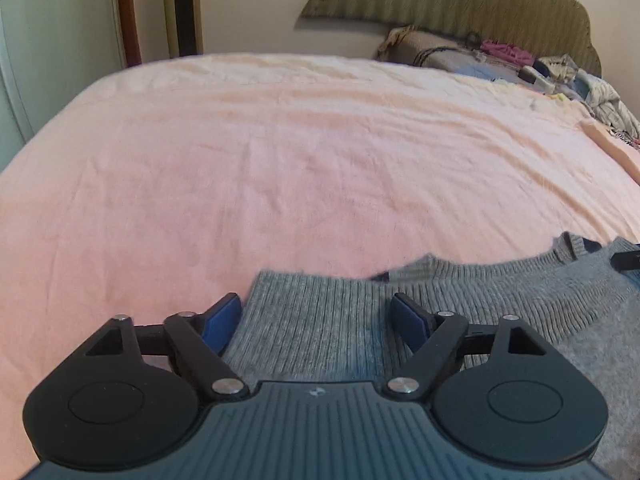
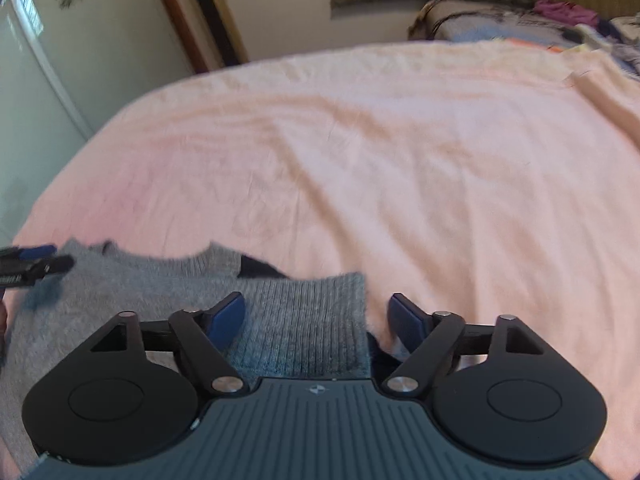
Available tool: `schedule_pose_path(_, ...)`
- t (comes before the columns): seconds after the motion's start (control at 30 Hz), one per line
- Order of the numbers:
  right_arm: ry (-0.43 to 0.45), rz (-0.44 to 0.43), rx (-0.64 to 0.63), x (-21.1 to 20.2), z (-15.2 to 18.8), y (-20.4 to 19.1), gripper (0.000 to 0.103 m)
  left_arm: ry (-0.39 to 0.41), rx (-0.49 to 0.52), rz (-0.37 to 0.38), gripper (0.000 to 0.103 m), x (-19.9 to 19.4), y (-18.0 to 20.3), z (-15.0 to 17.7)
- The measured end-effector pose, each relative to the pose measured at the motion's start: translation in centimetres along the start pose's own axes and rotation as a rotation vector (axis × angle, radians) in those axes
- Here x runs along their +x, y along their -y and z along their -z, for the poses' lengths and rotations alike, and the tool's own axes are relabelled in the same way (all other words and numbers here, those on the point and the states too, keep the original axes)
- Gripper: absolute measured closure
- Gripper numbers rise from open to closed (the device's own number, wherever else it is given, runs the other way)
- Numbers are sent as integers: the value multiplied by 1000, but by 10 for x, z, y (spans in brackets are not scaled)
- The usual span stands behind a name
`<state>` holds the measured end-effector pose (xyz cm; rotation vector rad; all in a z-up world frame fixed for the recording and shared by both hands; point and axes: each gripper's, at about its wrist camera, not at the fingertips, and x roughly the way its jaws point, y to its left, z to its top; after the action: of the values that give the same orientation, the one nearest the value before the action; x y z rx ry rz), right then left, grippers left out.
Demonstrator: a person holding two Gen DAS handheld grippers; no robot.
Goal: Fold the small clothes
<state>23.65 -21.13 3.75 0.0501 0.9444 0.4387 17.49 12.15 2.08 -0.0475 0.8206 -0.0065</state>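
A grey knitted sweater point(image 1: 500, 300) lies flat at the near edge of a pink bedsheet point(image 1: 280, 160). One ribbed sleeve cuff point(image 1: 312, 344) is folded in over it and lies between the blue pads of my left gripper point(image 1: 316, 316), which is open; the pads do not press on it. In the right wrist view the other ribbed cuff point(image 2: 312, 344) lies below my right gripper point(image 2: 316, 316), also open, its right pad over the sheet beside the cuff. The sweater's neckline point(image 2: 192, 264) shows beyond. Each gripper's tip peeks into the other view, the right gripper point(image 1: 626, 261) and the left gripper point(image 2: 36, 264).
The pink sheet point(image 2: 400, 160) stretches wide beyond the sweater. A pile of mixed clothes point(image 1: 520, 60) lies at the far right by the headboard point(image 1: 460, 0). A pale wardrobe point(image 2: 40, 80) stands past the bed's left edge.
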Motion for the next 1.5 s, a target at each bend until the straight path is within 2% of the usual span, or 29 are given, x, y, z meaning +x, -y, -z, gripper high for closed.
schedule_pose_path(0.03,10,-1,-18,0,0,-1,67,6,10,4,77,-1,2,-1)
schedule_pose_path(0.07,3,-28,2,0,-2,1,92,14,4,0,90,-4,2,-2)
schedule_pose_path(0.17,51,-48,-12,-8,-1,1,92,33,4,-21,93,-10,5,-6)
schedule_pose_path(0.3,148,-84,28,-37,-3,7,93,146,-1,-45,93,-37,7,-14)
schedule_pose_path(0.37,187,-85,88,-43,-3,22,94,135,29,-82,93,-26,9,-15)
schedule_pose_path(0.43,147,-60,130,-29,-3,35,94,54,72,-118,93,1,14,-4)
schedule_pose_path(0.53,113,-26,120,-9,8,32,94,88,122,-154,89,-3,24,8)
schedule_pose_path(0.57,117,-39,131,-9,11,30,92,97,104,-144,89,-12,22,7)
schedule_pose_path(0.63,152,-42,160,-20,13,28,78,164,62,-176,87,-39,19,10)
schedule_pose_path(0.67,198,-33,175,-34,15,26,59,214,35,-177,85,-55,17,12)
schedule_pose_path(0.7,263,-32,185,-51,18,23,53,255,4,-142,78,-68,17,15)
schedule_pose_path(0.73,316,-64,192,-64,22,17,54,267,-17,-98,70,-77,19,16)
schedule_pose_path(0.77,332,-121,198,-70,24,11,54,258,-26,-72,69,-79,26,17)
schedule_pose_path(0.8,318,-174,192,-70,24,1,54,241,-27,-51,68,-76,34,17)
schedule_pose_path(0.83,299,-191,167,-65,24,-13,54,215,-12,-36,68,-69,43,17)
schedule_pose_path(0.9,252,-156,97,-45,25,-36,53,163,16,-68,68,-47,57,22)
schedule_pose_path(0.97,209,-45,49,-22,28,-46,54,101,33,-108,67,-22,59,30)
schedule_pose_path(1.0,179,17,31,-10,31,-46,54,161,38,-115,63,-21,56,38)
schedule_pose_path(1.03,208,33,11,-5,38,-40,55,160,31,-106,63,-22,54,39)
schedule_pose_path(1.1,265,0,8,-8,48,-24,60,158,12,-97,62,-23,51,38)
schedule_pose_path(1.17,257,-26,65,-11,46,-16,61,158,21,-104,62,-22,49,38)
schedule_pose_path(1.23,239,21,76,-17,41,-22,60,159,18,-103,62,-23,48,37)
schedule_pose_path(1.27,241,42,90,-22,41,-29,56,160,15,-101,62,-23,48,37)
schedule_pose_path(1.33,277,18,50,-32,44,-46,46,161,16,-103,61,-23,49,37)
schedule_pose_path(1.4,281,41,-34,-29,51,-61,13,162,20,-106,61,-23,49,37)
schedule_pose_path(1.43,251,77,-67,-21,55,-63,9,162,17,-104,61,-22,48,37)
schedule_pose_path(1.47,221,108,-93,-9,60,-60,10,162,12,-102,61,-23,51,39)
schedule_pose_path(1.5,245,96,-100,-6,64,-53,6,162,11,-102,60,-23,51,38)
